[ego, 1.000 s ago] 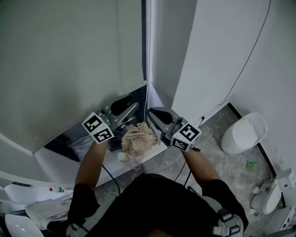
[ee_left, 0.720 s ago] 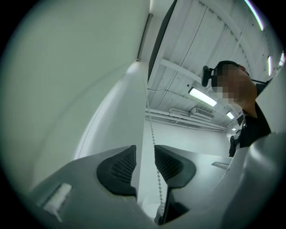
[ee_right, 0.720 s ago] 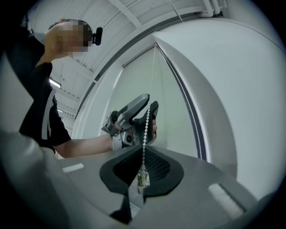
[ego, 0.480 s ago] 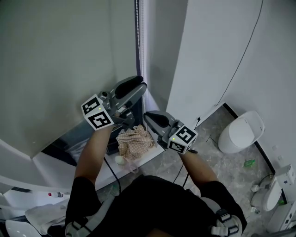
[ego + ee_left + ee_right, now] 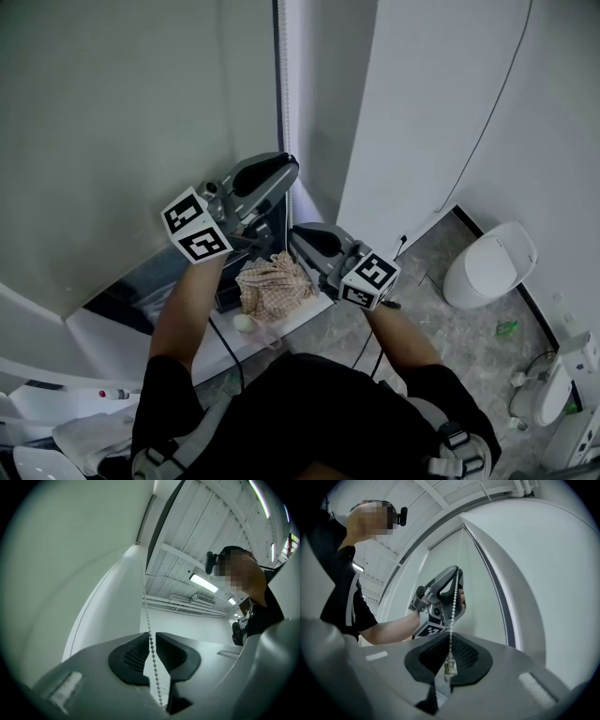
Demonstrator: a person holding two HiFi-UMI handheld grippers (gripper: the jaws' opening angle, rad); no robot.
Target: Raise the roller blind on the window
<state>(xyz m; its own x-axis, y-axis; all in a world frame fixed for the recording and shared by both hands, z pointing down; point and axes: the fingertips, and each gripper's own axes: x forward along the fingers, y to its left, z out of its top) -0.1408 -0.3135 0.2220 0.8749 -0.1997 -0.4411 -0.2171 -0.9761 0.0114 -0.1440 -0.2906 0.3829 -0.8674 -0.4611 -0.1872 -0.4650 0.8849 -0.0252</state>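
The left gripper [image 5: 152, 634] jaws have just been closing; the bead chain [image 5: 147, 613] is running between them, not yet clamped. The right gripper [image 5: 450, 648], below, is clamping the bead chain. The roller blind [image 5: 70, 564] is hanging left of the left gripper.

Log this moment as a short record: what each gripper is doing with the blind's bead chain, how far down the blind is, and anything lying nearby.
Left gripper: higher than the right one; jaws have just been closing, bead chain runs between them, narrow gap beside it
Right gripper: shut on the bead chain at its connector
Roller blind: covers most of the window; dark strip of glass shows below it
Cloth: crumpled, checked, below the grippers
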